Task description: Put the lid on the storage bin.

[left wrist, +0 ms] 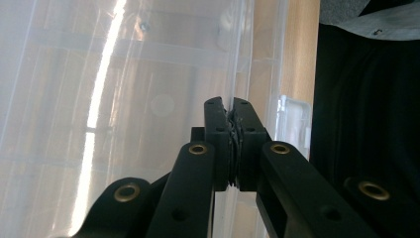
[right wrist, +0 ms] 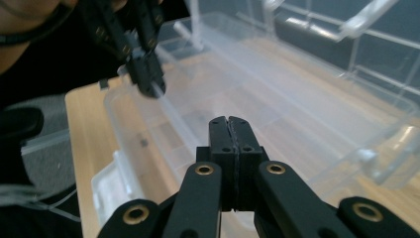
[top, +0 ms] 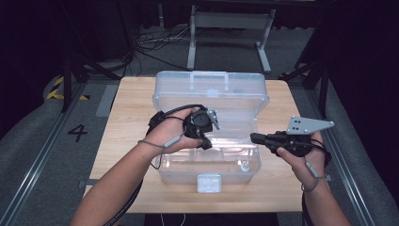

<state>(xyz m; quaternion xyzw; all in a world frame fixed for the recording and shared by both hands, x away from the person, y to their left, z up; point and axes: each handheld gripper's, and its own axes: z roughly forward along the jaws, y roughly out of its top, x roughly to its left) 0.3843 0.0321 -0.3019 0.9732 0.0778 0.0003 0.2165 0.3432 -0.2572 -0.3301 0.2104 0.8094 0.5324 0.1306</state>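
2 grippers: left gripper (top: 205,141) clamps clear box (top: 209,172) front wall; right gripper (top: 255,138) clenched empty beside it. Advice: steady wall, avoid flexing thin plastic.

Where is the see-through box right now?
In the high view the clear plastic box sits in the middle of the wooden table, lid open and leaning back. The left claw is over its left part; the right claw is beside its right edge.
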